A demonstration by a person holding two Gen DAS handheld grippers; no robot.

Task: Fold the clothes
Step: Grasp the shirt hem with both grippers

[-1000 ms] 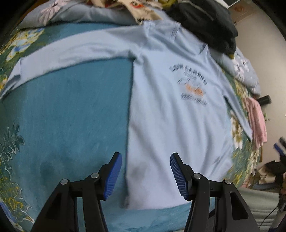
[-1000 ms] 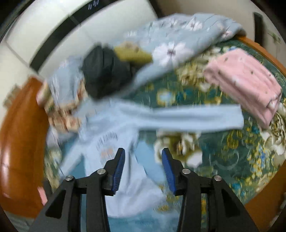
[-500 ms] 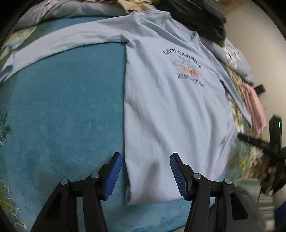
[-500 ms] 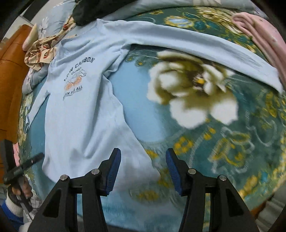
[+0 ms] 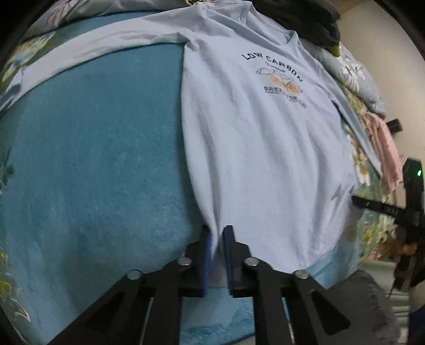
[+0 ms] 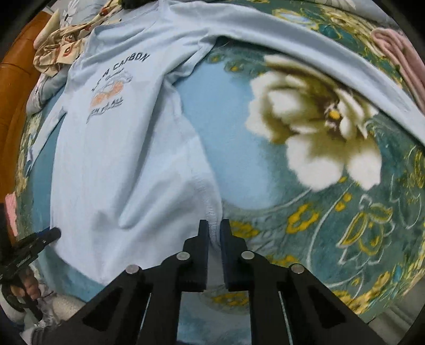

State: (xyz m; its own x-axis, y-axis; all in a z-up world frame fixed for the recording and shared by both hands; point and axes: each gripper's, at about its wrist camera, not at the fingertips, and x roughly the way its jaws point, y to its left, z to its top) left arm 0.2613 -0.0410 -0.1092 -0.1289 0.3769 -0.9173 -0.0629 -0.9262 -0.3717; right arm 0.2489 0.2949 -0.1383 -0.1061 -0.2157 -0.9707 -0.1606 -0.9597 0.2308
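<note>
A teal floral blanket (image 5: 93,172) covers the bed, with a wooden frame (image 6: 16,87) along one edge. On it a light blue long-sleeved shirt (image 5: 252,148) lies face up, sleeves spread. Beyond its collar sit a dark garment (image 5: 300,18) and patterned cloth (image 6: 61,45); folded pink clothing (image 5: 382,148) lies beside. The left gripper (image 5: 217,233) and right gripper (image 6: 211,228) have just closed, each pinching a hem corner.

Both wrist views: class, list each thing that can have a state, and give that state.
Light blue shirt: spread flat, front up, sleeves out, hem pinched at both corners.
Left gripper: just closed on hem.
Right gripper: just closed on hem.
Pink garment: folded.
Dark garment: crumpled.
</note>
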